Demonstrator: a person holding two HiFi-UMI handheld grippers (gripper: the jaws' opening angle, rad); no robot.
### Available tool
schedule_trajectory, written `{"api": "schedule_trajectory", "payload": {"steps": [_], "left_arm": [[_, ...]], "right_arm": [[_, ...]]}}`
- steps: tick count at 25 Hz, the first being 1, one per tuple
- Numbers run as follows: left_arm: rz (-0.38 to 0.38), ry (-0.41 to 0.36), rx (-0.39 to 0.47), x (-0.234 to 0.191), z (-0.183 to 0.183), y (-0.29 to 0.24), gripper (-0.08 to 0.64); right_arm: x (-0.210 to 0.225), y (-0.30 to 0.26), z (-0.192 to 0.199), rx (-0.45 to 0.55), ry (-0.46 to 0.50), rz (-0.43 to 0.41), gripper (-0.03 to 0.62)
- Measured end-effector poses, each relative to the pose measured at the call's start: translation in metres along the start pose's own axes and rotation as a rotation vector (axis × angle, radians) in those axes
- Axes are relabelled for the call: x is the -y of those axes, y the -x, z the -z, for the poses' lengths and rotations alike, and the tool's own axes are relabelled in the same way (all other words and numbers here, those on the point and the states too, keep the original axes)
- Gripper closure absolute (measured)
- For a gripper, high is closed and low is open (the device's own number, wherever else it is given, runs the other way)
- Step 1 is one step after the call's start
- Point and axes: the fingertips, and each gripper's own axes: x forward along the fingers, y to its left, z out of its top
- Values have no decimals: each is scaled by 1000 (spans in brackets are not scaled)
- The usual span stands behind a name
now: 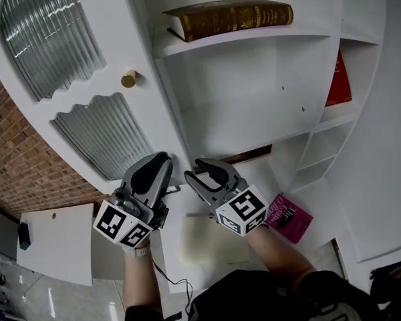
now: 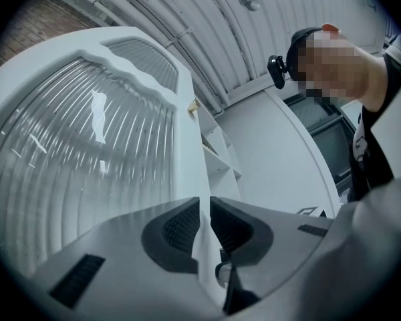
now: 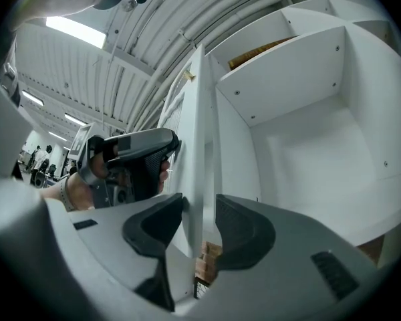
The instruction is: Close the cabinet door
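The cabinet door [image 1: 123, 49] stands swung wide, so the closing is all still to do. The left gripper [image 2: 205, 214] pinches its thin free edge. The right gripper [image 3: 199, 212] straddles that edge with jaws apart, seemingly not pressing. The door has a smooth white frame, wavy-topped ribbed glass [image 1: 50, 32] panels (two of them) and a round brass knob [image 1: 128, 79].

The left gripper [image 1: 162, 159] and the right gripper [image 1: 199, 172] sit side by side, both tipped a little up. The left fingers [image 2: 180, 226] pinch the edge of the cabinet door [image 2: 187, 146]. The right fingers [image 3: 154, 223] stand apart, with that edge between them.
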Motion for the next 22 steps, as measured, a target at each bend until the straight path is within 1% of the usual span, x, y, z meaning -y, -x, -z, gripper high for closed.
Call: {"api": "schedule_trajectory", "payload": {"steps": [6, 16, 22], "left_arm": [[7, 8, -3, -14, 6, -12, 505], [10, 17, -8, -28, 12, -21, 505], [22, 26, 4, -29, 10, -22, 515]], "right_arm": [[16, -12, 4, -7, -4, 20, 428], [30, -26, 7, -18, -13, 51, 428], [30, -27, 8, -19, -12, 46, 428]]}}
